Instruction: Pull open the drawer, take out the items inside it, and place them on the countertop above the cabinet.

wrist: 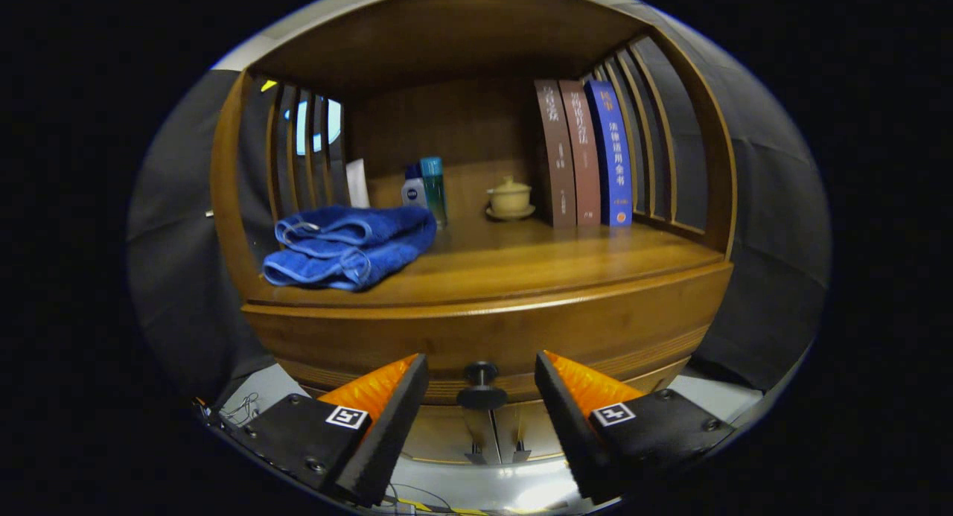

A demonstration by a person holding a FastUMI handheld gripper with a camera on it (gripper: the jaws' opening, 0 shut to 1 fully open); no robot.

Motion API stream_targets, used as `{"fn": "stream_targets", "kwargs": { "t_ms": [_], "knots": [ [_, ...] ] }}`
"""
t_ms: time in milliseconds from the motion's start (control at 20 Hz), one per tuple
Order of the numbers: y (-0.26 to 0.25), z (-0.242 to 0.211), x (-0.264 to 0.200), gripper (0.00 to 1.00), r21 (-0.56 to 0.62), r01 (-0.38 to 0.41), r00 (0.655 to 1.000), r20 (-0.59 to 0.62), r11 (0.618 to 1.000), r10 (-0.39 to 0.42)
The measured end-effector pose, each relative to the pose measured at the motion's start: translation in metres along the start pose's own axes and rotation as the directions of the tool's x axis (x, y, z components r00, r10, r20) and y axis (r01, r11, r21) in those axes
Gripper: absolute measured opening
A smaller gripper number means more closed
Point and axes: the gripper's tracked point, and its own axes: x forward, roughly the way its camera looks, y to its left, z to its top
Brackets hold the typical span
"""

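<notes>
The gripper (482,397) is open, its two orange-and-black fingers (387,415) spread wide. The drawer knob (481,386), a small dark round pull on a short stem, sits between the fingertips, touching neither. It is mounted on the drawer (491,337), a closed, curved front of brown wood directly ahead at 12 o'clock. Above the drawer lies the countertop (536,266). On it, at 10 o'clock, rests a folded blue towel (350,246). At 1 o'clock stand three upright books (584,153); a lidded cup (510,197) sits beside them.

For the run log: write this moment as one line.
claw: open, straddling drawer knob | drawer: closed | countertop: towel, books
</notes>
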Motion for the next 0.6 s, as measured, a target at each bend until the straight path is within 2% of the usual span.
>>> {"fn": "stream_targets", "kwargs": {
  "t_ms": [50, 200, 350, 550, 600],
  "knots": [
    [0.000, -0.007, 0.006, 0.89, 0.002, 0.004, 1.000, -0.022, 1.000, -0.004],
    [0.000, -0.022, 0.019, 0.86, 0.005, 0.000, 0.998, -0.061, 1.000, 0.000],
    [0.001, -0.029, 0.025, 0.56, -0.018, 0.008, 0.996, -0.088, 1.000, -0.010],
    [0.000, -0.025, 0.025, 0.41, -0.022, 0.006, 0.996, -0.087, 1.000, -0.008],
    [0.000, -0.026, 0.024, 0.41, -0.031, 0.008, 0.996, -0.091, 0.999, -0.011]
  ]
}}
